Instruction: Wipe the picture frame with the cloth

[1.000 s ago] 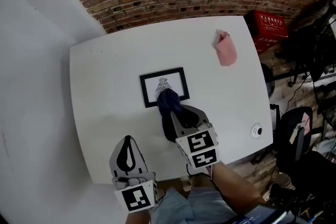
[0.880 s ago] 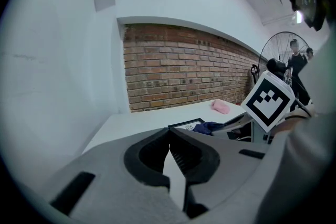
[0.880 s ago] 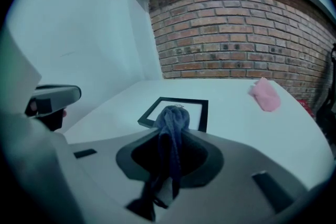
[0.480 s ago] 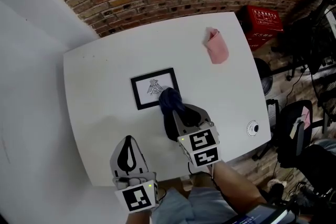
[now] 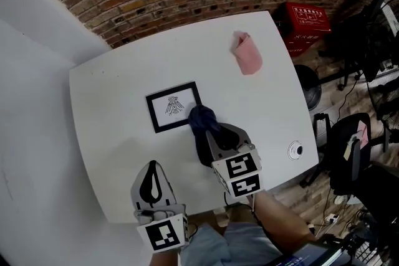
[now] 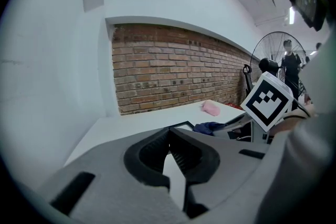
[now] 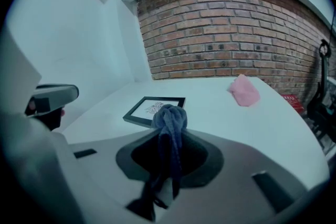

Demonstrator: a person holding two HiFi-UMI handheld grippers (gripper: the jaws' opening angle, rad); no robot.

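One right claw (image 5: 203, 128) reaches forward, clamping cloth (image 5: 199, 116) beside picture frame (image 5: 173, 107).

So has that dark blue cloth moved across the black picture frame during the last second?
Yes. Against the black picture frame, the dark blue cloth has slid rightward, from the frame's lower middle to its lower right corner.
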